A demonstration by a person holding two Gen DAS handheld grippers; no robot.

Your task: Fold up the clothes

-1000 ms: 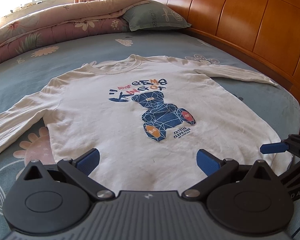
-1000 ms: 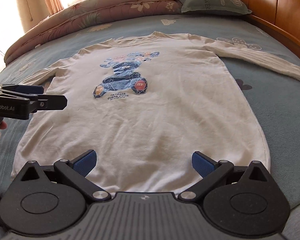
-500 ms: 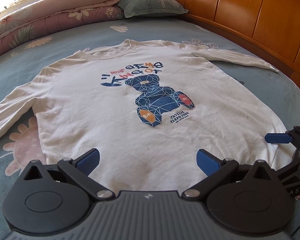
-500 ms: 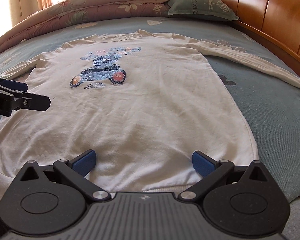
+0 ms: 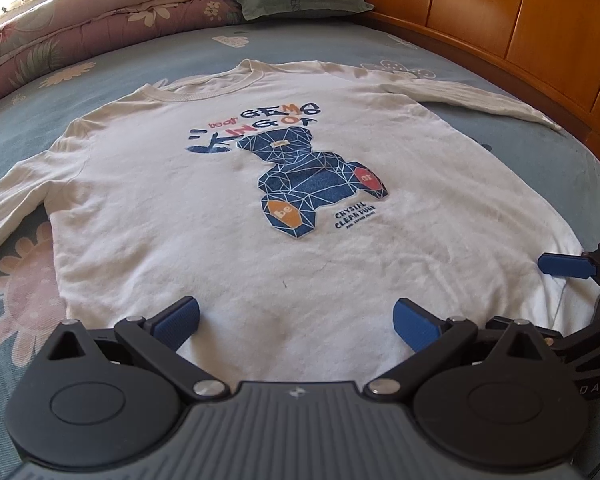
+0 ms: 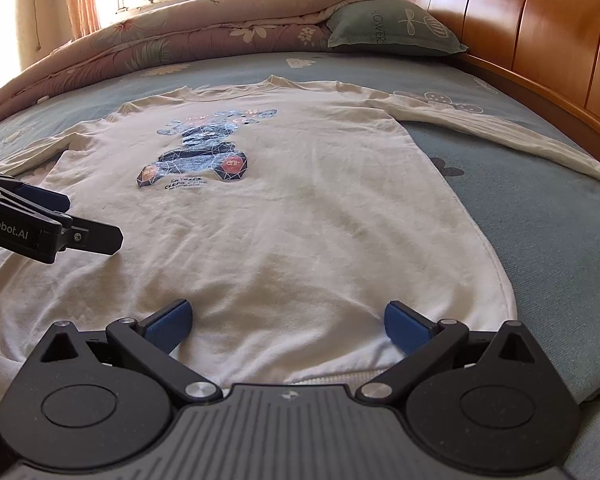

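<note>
Shirt (image 5: 228, 216) lies flat on the bed (image 5: 520, 136); both grippers have closed in on its hem, fingers (image 5: 178, 322) wide, holding nothing; grasp comes next.

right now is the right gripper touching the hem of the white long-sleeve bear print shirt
Cannot tell. In the right wrist view the open right gripper sits low over the white long-sleeve bear print shirt, but no view shows contact or a gap plainly.

We hold the left tool (image 5: 296, 320) low, its blue fingers (image 5: 178, 320) spread wide apart. Just to its right sits our right tool (image 6: 286, 322), equally wide open, both pointing the same way, side by side.
</note>
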